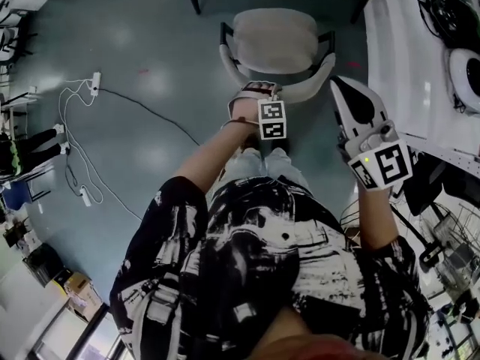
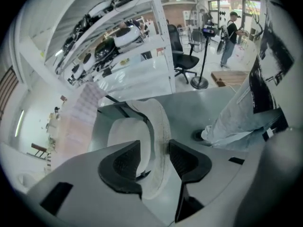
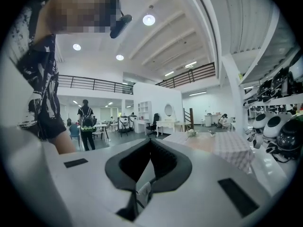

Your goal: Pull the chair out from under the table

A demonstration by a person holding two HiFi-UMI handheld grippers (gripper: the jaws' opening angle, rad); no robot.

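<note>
Your left gripper (image 2: 155, 148) is part open, holding nothing, with the backrest rim of the chair (image 1: 274, 40) showing between its jaws, untouched; the chair stands just near of the table (image 2: 78, 117); your right gripper (image 3: 150, 145) is closed and empty; a jaw snagging that rim could tip the chair.

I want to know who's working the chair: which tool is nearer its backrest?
Left. The left tool hangs right over the chair backrest, jaws apart either side of its rim. The right tool is held off to one side of it, jaws together, empty.
</note>
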